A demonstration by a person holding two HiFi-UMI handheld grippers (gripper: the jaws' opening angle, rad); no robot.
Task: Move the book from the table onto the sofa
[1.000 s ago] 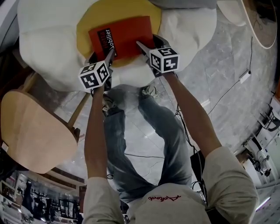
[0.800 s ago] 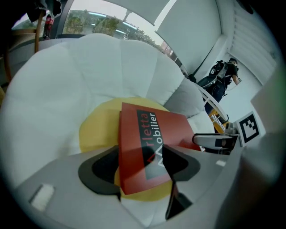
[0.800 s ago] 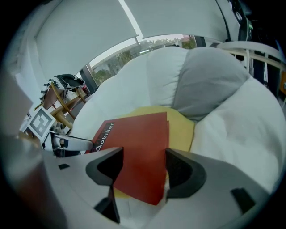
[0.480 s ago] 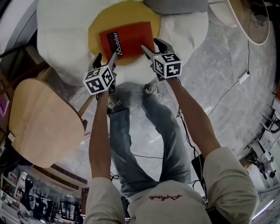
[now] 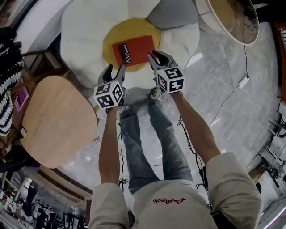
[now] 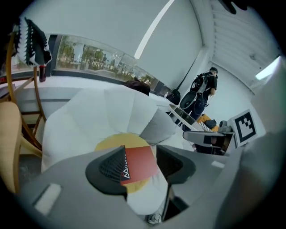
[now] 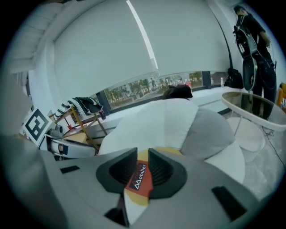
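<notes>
Far left: wooden chair (image 5: pixel 53 120), seat toward the camera, on the marble floor (image 5: pixel 250 67). Next, the left gripper (image 5: pixel 114 71): jaws apart with a wide gap. They have just been closing a little, with nothing between them. In its own view the book only shows through the gap, well beyond the pads. Centre: flower-shaped sofa (image 5: pixel 85 36) with white petals, one grey petal (image 5: pixel 172 13) at the upper right and a yellow centre cushion (image 5: pixel 129 29). The book (image 5: pixel 138 50) has a red cover with white lettering along the spine edge. It lies flat on that yellow centre, slightly askew, and no gripper is touching it. Right of it, the right gripper (image 5: pixel 158 57): jaws have just been closing and are drawn in to a narrow slot. They are not clamped on anything, and the book's lettering is visible through the slot, far behind it. Both grippers point down toward the sofa's near edge, one to each side of the book, marker cubes facing up. The person's legs stand between sofa and camera. Upper right: a round tabletop (image 5: pixel 223 13) just beside the sofa's petals. Far right: a thin cable (image 5: pixel 230 94) runs across the floor.
</notes>
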